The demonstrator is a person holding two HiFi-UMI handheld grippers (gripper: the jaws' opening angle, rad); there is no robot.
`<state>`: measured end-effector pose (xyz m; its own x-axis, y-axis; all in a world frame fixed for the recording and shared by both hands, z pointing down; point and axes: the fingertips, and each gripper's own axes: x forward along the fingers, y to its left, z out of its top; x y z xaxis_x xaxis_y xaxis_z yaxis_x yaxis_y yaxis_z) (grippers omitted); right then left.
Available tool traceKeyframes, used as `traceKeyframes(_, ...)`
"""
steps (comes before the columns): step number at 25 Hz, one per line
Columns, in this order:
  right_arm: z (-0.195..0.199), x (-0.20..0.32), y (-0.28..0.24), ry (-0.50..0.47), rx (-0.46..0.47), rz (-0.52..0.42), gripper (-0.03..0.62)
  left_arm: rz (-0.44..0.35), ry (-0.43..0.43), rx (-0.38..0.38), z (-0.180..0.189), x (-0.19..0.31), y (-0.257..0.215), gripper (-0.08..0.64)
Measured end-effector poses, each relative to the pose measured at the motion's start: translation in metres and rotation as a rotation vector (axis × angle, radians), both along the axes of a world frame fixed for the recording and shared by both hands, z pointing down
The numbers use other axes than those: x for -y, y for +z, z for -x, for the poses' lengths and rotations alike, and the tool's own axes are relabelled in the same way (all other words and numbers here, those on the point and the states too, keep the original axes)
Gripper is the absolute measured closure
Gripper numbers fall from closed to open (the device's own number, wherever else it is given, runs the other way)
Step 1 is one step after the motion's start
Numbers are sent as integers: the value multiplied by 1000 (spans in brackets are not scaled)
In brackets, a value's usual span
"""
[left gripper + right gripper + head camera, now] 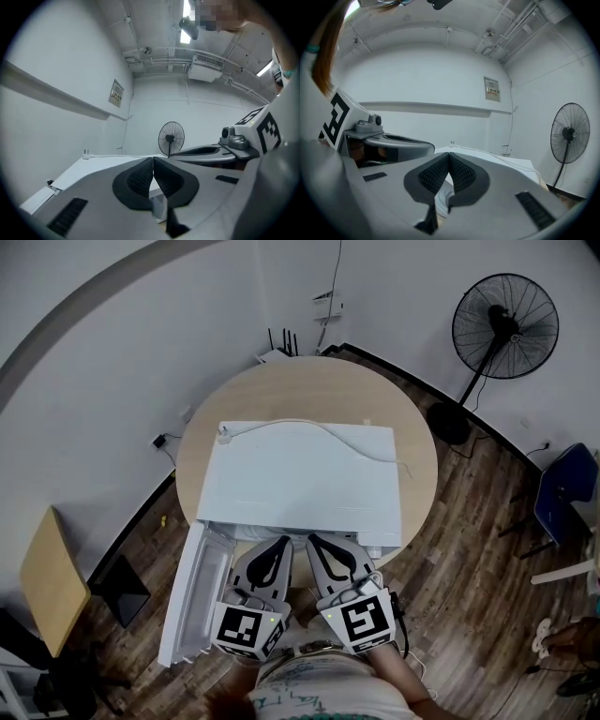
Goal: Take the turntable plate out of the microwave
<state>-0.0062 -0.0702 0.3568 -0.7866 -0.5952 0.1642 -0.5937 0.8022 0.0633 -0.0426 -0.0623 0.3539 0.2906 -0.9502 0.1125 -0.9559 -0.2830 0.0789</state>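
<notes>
Jaws pressed together, empty, on left gripper (278,545) and right gripper (316,545), side by side at the open front of the microwave (300,474) on the worktop (309,390), door (192,596) swung to the left. Turntable plate unseen, probably inside: straight ahead, slightly lower, equally near both.

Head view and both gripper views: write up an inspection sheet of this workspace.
Surface: round wooden table, carrying the microwave.
Job's things: white microwave, its door swung open to the left; turntable plate not in view.
Clutter: nothing seen.
Grippers: left gripper and right gripper side by side at the microwave's open front, both shut with nothing between the jaws.
Cables: white power cord and its plug lying across the microwave's top.
Surroundings: standing fan, blue chair, small side table, wood floor.
</notes>
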Motion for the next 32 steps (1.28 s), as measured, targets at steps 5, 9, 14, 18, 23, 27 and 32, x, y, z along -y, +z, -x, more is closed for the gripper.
traceKeyframes(5, 10, 8, 1, 56, -14, 2, 601, -6, 63, -19, 9, 9, -4, 545)
traceKeyframes(9, 23, 13, -2, 105, -7, 3, 600, -5, 121, -14, 20, 17, -7, 545)
traceKeyframes(14, 34, 21, 3, 159, -17, 0, 601, -8, 157, -23, 34, 24, -2, 545)
traceKeyframes(18, 39, 25, 4, 197, -19, 15, 601, -9, 184, -24, 42, 27, 0, 545)
traceKeyframes(23, 46, 29, 5, 213, -16, 16, 601, -10, 190, -21, 52, 32, 5, 545)
traceKeyframes(27, 52, 29, 14, 207, -17, 37, 601, 0, 190, -17, 57, 32, 12, 545)
traceKeyframes(32, 57, 29, 28, 206, -30, 71, 601, 28, 186, -19, 61, 31, 29, 545)
